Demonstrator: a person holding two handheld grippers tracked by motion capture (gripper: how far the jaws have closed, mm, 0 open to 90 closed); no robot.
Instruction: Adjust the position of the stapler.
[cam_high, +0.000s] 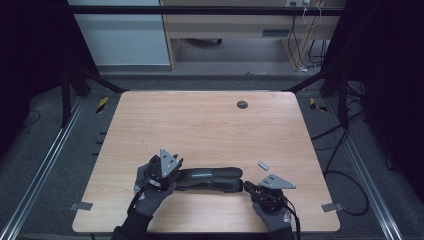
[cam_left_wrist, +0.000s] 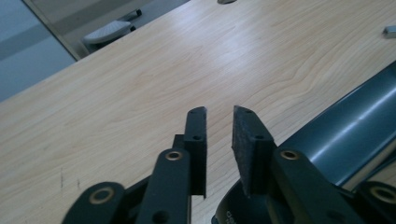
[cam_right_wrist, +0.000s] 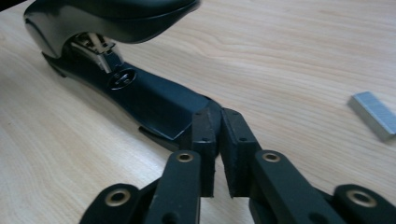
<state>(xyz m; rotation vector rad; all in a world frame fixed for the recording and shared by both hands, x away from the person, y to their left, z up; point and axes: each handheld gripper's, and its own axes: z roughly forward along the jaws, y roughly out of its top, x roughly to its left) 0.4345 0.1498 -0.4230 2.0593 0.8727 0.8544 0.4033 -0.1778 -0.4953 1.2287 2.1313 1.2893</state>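
Observation:
A long black stapler lies on the wooden table near its front edge, between my two grippers. Its handle is raised off the base, and the metal magazine shows in the right gripper view. My left gripper is at the stapler's left end, in a gloved hand. Its jaws are open with nothing between them, and the stapler's body runs past on their right. My right gripper is at the stapler's right end. Its jaws stand a narrow gap apart, with the tip of the stapler's base just beyond the left pad.
A short strip of staples lies on the table just beyond the right gripper, and appears in the right gripper view. A dark round grommet sits near the far edge. Metal rails and cables run along both sides of the table.

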